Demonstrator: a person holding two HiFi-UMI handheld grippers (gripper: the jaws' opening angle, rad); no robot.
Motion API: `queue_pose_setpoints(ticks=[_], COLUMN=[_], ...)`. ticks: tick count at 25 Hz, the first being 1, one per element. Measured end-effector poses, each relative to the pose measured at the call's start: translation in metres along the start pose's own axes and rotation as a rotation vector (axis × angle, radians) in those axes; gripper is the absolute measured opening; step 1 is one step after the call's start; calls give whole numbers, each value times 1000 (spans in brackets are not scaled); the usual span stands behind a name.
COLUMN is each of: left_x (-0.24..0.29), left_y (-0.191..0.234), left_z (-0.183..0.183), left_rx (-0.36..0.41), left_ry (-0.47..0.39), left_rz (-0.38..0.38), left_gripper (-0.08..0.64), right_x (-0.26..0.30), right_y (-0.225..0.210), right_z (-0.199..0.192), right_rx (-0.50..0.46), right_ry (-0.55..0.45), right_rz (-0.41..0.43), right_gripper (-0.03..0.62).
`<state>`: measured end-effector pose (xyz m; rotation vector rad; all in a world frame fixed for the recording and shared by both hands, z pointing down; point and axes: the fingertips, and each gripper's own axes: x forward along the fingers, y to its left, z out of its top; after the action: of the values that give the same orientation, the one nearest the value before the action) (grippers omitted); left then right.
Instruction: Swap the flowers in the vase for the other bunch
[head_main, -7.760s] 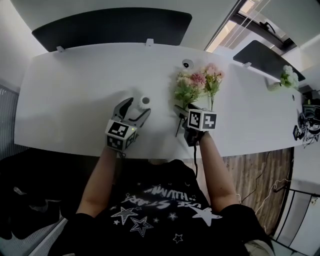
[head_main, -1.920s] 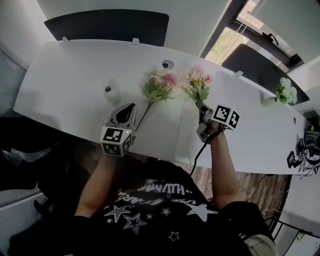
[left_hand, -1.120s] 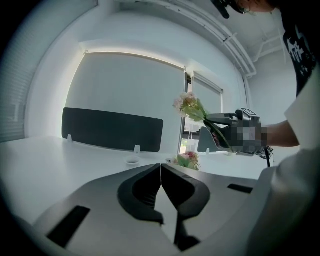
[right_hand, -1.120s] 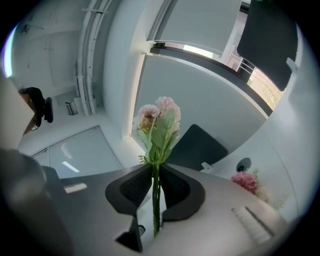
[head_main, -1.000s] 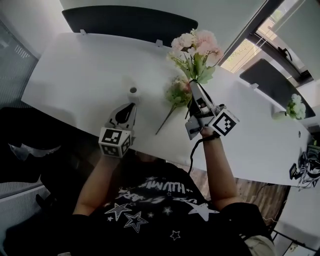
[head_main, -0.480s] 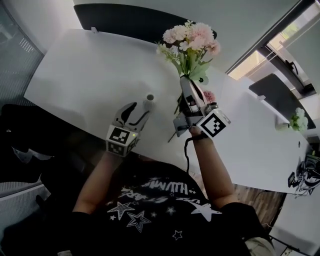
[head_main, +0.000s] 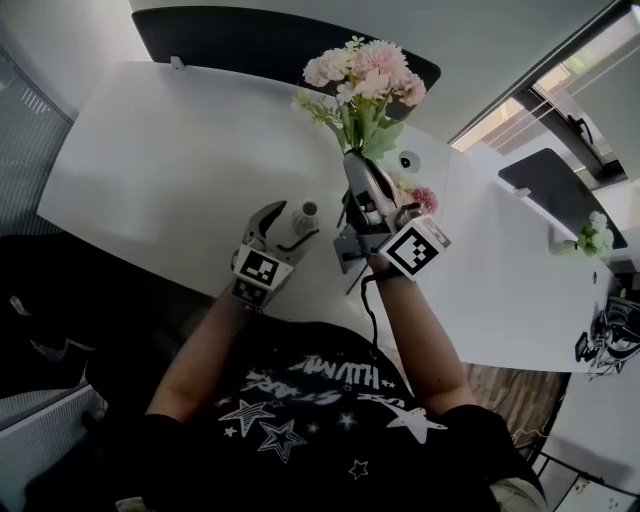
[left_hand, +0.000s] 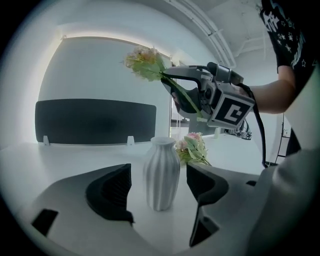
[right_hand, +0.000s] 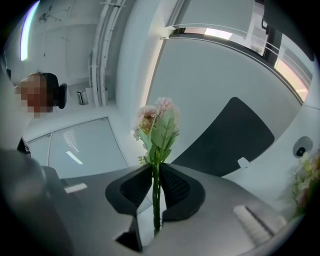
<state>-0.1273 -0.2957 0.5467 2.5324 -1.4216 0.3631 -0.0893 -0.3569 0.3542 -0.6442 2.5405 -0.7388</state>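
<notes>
Head view: my left gripper (head_main: 288, 225), jaws just opened wide, flanks the white vase (head_main: 304, 213) without touching; my right gripper (head_main: 355, 166) clamps the pink bunch (head_main: 360, 72); shirt lettering (head_main: 340, 376) illegible.

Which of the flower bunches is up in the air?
The bunch gripped by its stem in the right hand-held gripper; the bunch beside the vase lies on the table.
</notes>
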Motion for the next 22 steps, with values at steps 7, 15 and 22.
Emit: queue_pose_setpoints(ticks=[7,15,22], left_x=[12,27,27], left_y=[-25,-52,-63], left_z=[7,-5,6], left_rx=[72,51,58], left_ry=[26,99,92], left_rz=[-66,-94,-90], left_gripper=[330,327,295], right_x=[1,2,1], right_y=[-5,-9,-9], right_z=[-3,-3,-3], right_rx=[18,54,68], right_ry=[-7,17,48], right_rz=[-23,12,31], right_gripper=[52,52,52])
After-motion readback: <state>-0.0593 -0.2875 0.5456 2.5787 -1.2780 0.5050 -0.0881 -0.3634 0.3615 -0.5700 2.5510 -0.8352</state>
